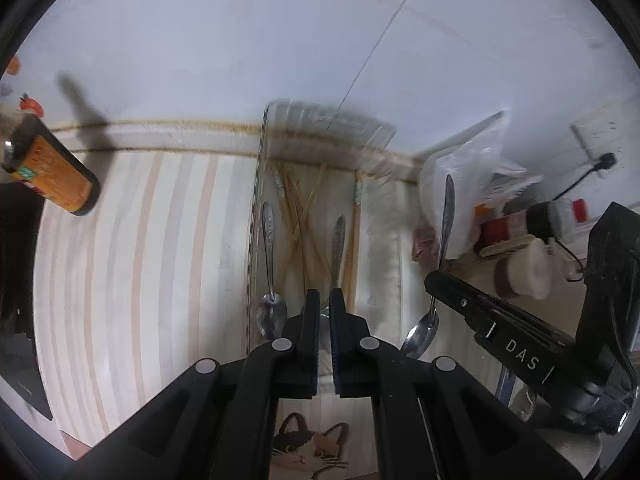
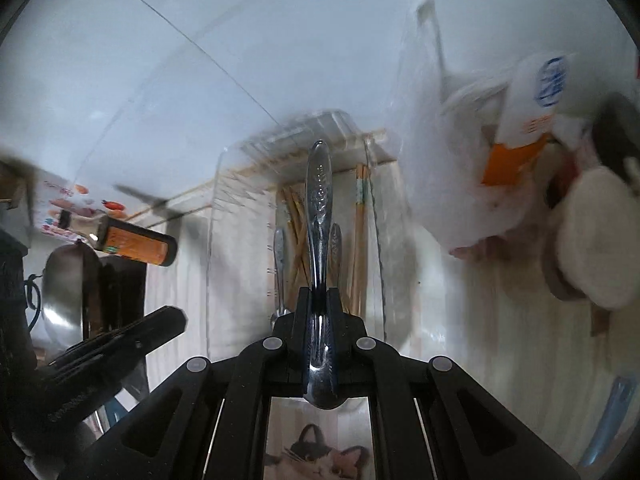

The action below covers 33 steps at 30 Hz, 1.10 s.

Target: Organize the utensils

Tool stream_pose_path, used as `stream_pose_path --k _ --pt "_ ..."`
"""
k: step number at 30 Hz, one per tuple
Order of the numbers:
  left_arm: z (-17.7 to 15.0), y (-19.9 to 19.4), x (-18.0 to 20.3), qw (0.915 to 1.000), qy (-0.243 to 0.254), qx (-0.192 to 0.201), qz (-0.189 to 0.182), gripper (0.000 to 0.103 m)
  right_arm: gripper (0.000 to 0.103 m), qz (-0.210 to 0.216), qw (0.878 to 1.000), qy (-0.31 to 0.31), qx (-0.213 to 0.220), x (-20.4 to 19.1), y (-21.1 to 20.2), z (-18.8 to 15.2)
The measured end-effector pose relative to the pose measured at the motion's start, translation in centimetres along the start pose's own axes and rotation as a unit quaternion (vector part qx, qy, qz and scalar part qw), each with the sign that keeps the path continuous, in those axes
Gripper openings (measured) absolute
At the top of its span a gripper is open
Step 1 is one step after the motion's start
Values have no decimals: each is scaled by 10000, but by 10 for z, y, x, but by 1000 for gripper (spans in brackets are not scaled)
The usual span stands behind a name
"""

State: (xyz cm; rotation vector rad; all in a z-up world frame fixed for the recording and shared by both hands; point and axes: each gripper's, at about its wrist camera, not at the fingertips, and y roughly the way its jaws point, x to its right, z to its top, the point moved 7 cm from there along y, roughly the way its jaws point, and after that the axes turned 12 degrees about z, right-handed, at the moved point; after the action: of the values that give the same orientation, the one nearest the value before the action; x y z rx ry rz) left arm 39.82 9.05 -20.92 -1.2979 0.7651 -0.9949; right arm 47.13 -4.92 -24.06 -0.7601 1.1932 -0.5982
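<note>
Left gripper (image 1: 325,300) nearest the lens, fingers close together with a thin gap, low over the near end of the clear tray (image 1: 256,216); whether it pinches the spoon (image 1: 338,246) under its tips is hard to tell; tray holds chopsticks (image 1: 298,216) and a second spoon (image 1: 270,264) along its left wall; right gripper (image 2: 319,300) clamped on a third spoon (image 2: 319,216), handle pointing forward above the tray; orange bottle (image 1: 56,172) on the striped table (image 1: 140,260), well left.
</note>
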Motion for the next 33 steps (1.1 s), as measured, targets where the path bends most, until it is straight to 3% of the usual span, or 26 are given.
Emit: stream_pose_path --k 4,6,7,9,10,11,15,17,19,22,29,33 --pt "-2 7 -8 9996 -110 30 259 4 8 -12 9993 121 -341 9 25 0" --pt "-5 5 -12 9984 -86 162 529 7 17 -43 9991 80 -417 11 31 -4" --pt "-7 4 -15 9977 -96 225 636 10 29 -120 9991 37 -402 13 31 -7" --pt "-13 0 -23 9941 -100 432 994 26 37 -235 9992 -49 -332 15 29 -10" --pt "-16 -2 -27 9915 -95 544 1175 48 41 -291 9991 -92 -295 16 26 -12" --pt "-17 -3 -28 9900 -77 639 1253 64 48 -420 9986 -193 -248 18 22 -15" --pt "-37 -9 -33 9825 -53 994 1573 74 66 -992 9932 -607 -37 23 8 -32" --pt "-45 -11 -35 9806 -105 1102 1619 93 76 -1188 9902 -726 62 28 -1 -39" --pt "-51 -13 -36 9789 -145 1183 1662 102 87 -1338 9875 -822 139 33 -9 -48" --pt "-60 -18 -38 9753 -188 1273 1797 103 101 -1460 9843 -973 200 34 -17 -58" --pt "-82 -42 -38 9701 -329 1496 1882 103 103 -1639 9765 -1282 564 23 -51 -73" --pt "-100 -75 -36 9678 -343 1751 1776 103 103 -1621 9746 -1313 815 10 -80 -87"
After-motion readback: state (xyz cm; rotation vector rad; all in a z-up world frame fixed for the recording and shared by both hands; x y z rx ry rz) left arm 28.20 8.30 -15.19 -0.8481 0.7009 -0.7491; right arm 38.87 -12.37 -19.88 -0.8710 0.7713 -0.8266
